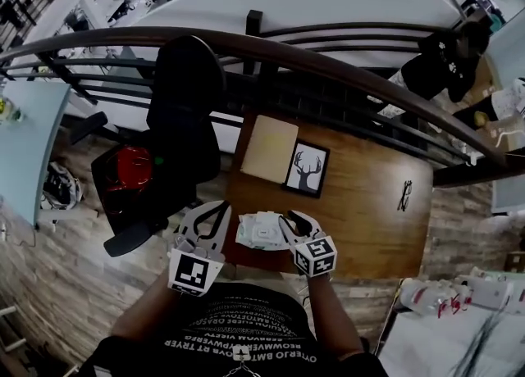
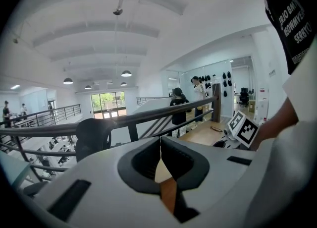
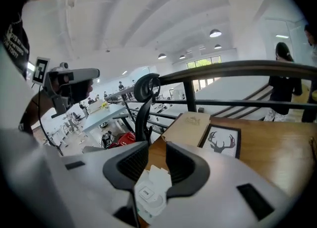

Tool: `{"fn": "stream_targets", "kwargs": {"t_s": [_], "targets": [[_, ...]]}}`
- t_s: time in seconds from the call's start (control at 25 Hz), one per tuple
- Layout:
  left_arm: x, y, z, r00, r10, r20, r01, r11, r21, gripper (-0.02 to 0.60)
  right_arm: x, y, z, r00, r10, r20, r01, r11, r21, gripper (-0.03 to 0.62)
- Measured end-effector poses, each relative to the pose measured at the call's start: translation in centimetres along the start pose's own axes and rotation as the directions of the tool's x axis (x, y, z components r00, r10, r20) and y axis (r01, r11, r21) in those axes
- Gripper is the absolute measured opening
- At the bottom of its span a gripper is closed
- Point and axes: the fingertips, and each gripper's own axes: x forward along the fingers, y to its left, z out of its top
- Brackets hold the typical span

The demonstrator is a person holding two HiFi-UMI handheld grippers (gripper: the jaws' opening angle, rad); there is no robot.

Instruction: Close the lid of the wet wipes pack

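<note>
Nearest us, our right gripper [image 3: 156, 156] hangs spread and empty over the wet wipes pack [image 3: 147, 195]. The pack lies at the table's [image 1: 369, 228] near edge, and its lid [image 3: 158, 176] seems raised. We should press that flap down flat until it seats. Our left gripper [image 2: 160, 145], pressed together and empty, hovers just left. 1 deer picture [image 1: 307, 169] and 1 cardboard box [image 1: 269, 147] lie farther off, blocking nothing.
</note>
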Motion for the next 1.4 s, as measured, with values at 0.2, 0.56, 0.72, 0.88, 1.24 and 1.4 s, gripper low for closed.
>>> {"fn": "stream_targets", "kwargs": {"t_s": [0.2,0.56,0.72,0.88,1.24,1.4], "targets": [[0.2,-0.5,-1.3,0.997,0.019,-0.069,-0.019,1.0,-0.002,0.029,3.3,-1.9,-2.5,0.998,0.027,-0.055,-0.025,0.999,0.035,0.097],[0.0,-1.6,-2.4,0.989,0.038,-0.141,-0.038,0.999,0.003,0.029,6.9,-6.4,-6.8,0.985,-0.011,-0.174,0.021,0.998,0.057,0.098],[-0.1,-2.0,-2.8,0.989,0.029,-0.143,-0.027,0.999,0.019,0.029,8.5,-7.5,-8.8,0.969,-0.027,-0.245,0.036,0.999,0.031,0.098],[-0.8,-2.5,-2.4,0.989,0.018,-0.146,-0.013,0.999,0.035,0.029,8.0,-6.7,-9.2,0.964,-0.012,-0.265,0.015,1.0,0.011,0.09],[-1.8,-2.7,-1.4,0.994,-0.014,-0.106,0.02,0.998,0.058,0.029,5.4,-1.8,-10.5,0.962,0.046,-0.268,-0.052,0.998,-0.017,0.095],[-2.4,-2.9,-1.3,0.995,-0.032,-0.091,0.038,0.997,0.073,0.029,5.0,-0.3,-12.1,0.958,0.044,-0.283,-0.047,0.999,-0.002,0.095]]}}
